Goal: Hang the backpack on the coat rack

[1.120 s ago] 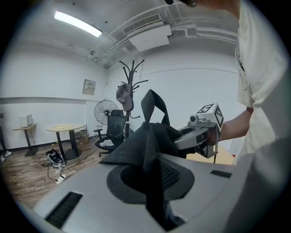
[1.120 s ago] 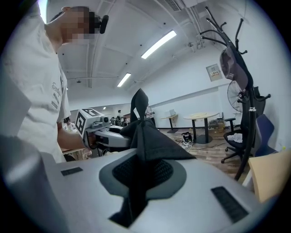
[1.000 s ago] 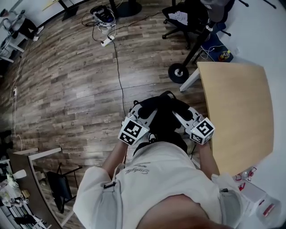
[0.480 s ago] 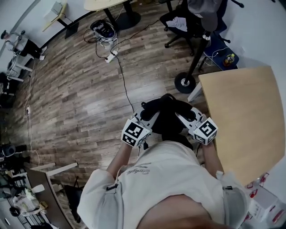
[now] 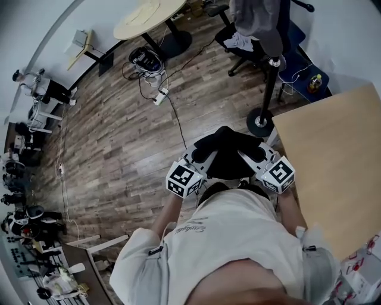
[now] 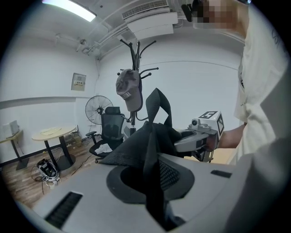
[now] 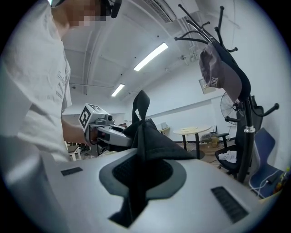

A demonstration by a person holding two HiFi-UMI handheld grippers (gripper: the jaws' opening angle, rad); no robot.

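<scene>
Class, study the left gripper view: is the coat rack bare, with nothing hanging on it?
No, a grey cap hangs from the coat rack just below its top hooks.

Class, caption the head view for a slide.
Left gripper and right gripper hold a black backpack near the coat rack.

backpack (image 5: 229, 156): carried nearer coat rack (image 5: 269, 89) | round table (image 5: 149, 15): now in view

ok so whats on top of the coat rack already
A grey cap hangs near the top of the coat rack; its other hooks in view are bare. Which hook carries the cap cannot be seen, since the cap covers it.
</scene>
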